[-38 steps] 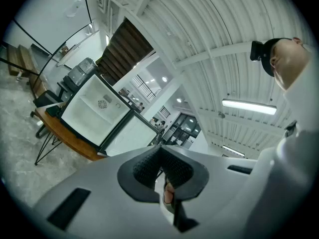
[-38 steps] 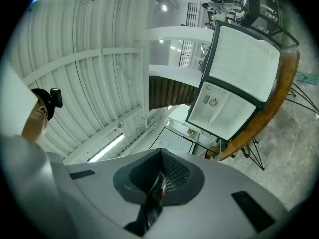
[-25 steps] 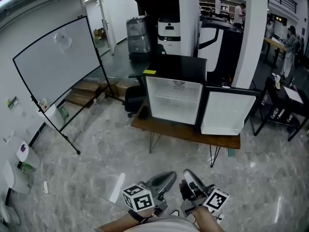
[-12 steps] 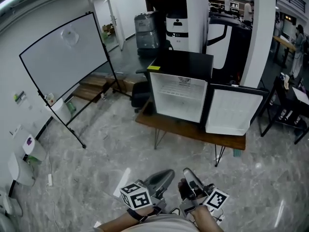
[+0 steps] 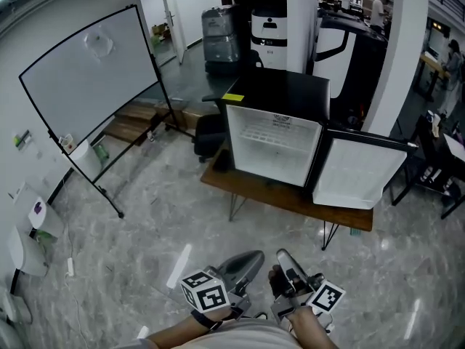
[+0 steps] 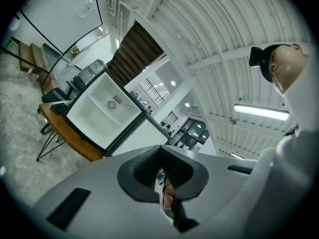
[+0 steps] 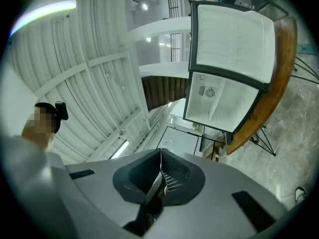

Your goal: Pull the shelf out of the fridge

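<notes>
A small black fridge (image 5: 273, 148) stands on a low wooden table (image 5: 288, 197), several steps ahead of me. Its door (image 5: 361, 174) hangs open to the right, showing the white inside. A pale shelf (image 5: 270, 134) lies faintly across the upper part of it. My left gripper (image 5: 251, 260) and right gripper (image 5: 284, 259) are held close to my body at the bottom of the head view, far from the fridge. Both are shut with nothing in them. The fridge (image 6: 101, 115) also shows in the left gripper view, and the fridge (image 7: 220, 102) appears tilted in the right gripper view.
A large whiteboard on a wheeled stand (image 5: 89, 84) fills the left. A dark office chair (image 5: 208, 139) sits left of the table. Two white pillars (image 5: 302, 22) rise behind the fridge. A black desk (image 5: 439, 158) stands at the right edge. Grey marble floor (image 5: 167, 217) lies between me and the table.
The head view has shifted a little, and the fridge now sits slightly larger and lower in it. Both grippers stay shut in the same place at the bottom.
</notes>
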A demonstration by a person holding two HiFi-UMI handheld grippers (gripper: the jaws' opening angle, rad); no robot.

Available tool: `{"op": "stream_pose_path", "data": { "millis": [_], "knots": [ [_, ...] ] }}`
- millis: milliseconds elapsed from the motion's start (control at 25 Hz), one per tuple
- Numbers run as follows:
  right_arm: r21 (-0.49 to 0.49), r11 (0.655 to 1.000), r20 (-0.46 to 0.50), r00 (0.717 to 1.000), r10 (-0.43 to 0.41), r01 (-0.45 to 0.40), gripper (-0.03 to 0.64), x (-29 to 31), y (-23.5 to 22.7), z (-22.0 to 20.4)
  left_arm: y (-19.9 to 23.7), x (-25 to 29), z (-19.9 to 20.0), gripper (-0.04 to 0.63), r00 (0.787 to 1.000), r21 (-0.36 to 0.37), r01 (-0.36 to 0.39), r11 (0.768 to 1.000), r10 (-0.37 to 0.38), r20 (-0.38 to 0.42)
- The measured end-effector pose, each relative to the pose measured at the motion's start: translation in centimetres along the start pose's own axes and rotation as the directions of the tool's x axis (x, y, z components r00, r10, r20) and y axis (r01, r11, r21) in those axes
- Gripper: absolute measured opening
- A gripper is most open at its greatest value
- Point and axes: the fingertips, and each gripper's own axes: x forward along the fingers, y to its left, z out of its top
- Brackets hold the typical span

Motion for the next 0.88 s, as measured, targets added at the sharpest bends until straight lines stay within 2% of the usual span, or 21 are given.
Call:
{"op": "stream_pose_path", "data": {
  "millis": [520,880],
  "knots": [
    [-0.004,0.998,0.101,0.993,-0.062,0.063,0.02,13.7,-6.2,3.9,10.5,5.7,10.2,0.006,0.992,0.003,0.098,0.995,-0.098,-0.074],
    [0.038,0.994,0.257,0.96,-0.112,0.106,0.021,20.2,-11.0,7.3,16.5,7.7,15.7,0.006,0.979,-0.01,0.17,0.985,-0.17,-0.116]
  ]
}}
